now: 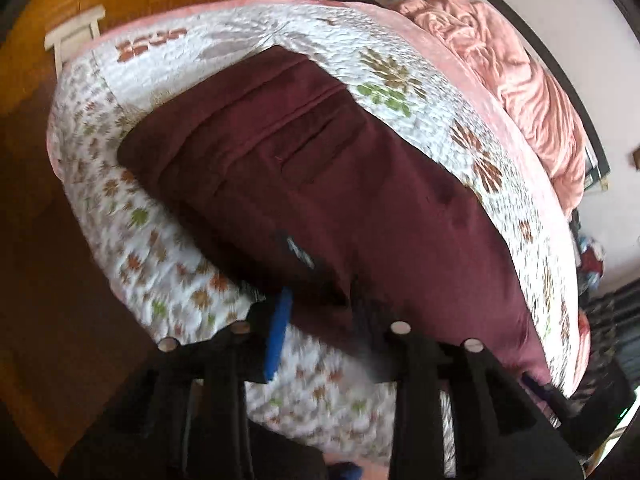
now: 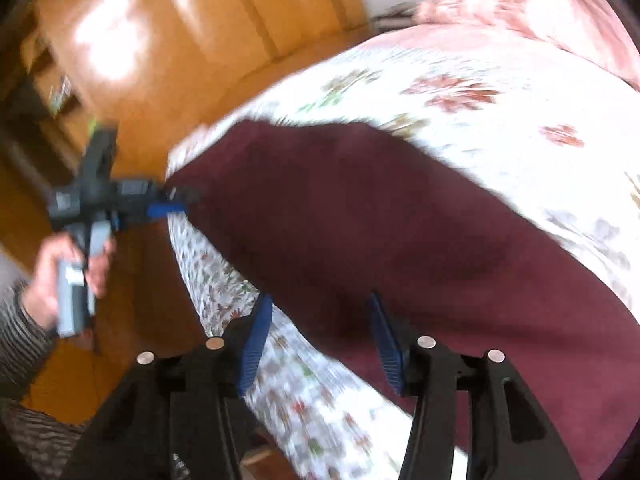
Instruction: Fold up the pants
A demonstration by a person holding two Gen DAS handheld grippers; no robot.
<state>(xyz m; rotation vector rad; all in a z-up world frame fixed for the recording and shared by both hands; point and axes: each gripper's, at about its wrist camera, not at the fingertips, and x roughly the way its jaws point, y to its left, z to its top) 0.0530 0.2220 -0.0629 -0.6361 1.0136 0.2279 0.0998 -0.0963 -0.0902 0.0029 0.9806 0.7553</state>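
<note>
one pair of maroon pants lies spread across the near part of a bed, on a white quilt printed with small orange and green flowers. the cloth is dark wine red, thick and matte, with a seam line and a slit pocket showing near the far end and a small label near the close edge; it looks doubled over, one layer on another, with soft creases. its near edge runs along the side of the bed.

the left gripper sits at that near edge: one blue pad shows at the left, the other is hidden under the fold of cloth, so it looks clamped on the pants. from the right wrist view the same gripper meets the corner of the pants, held by one hand in a striped sleeve.

the right gripper has its two blue pads spread apart, with the pants' edge between them and neither pad pressing.

beyond the quilt lies one crumpled pink blanket, and one wooden wardrobe stands beside the bed.
</note>
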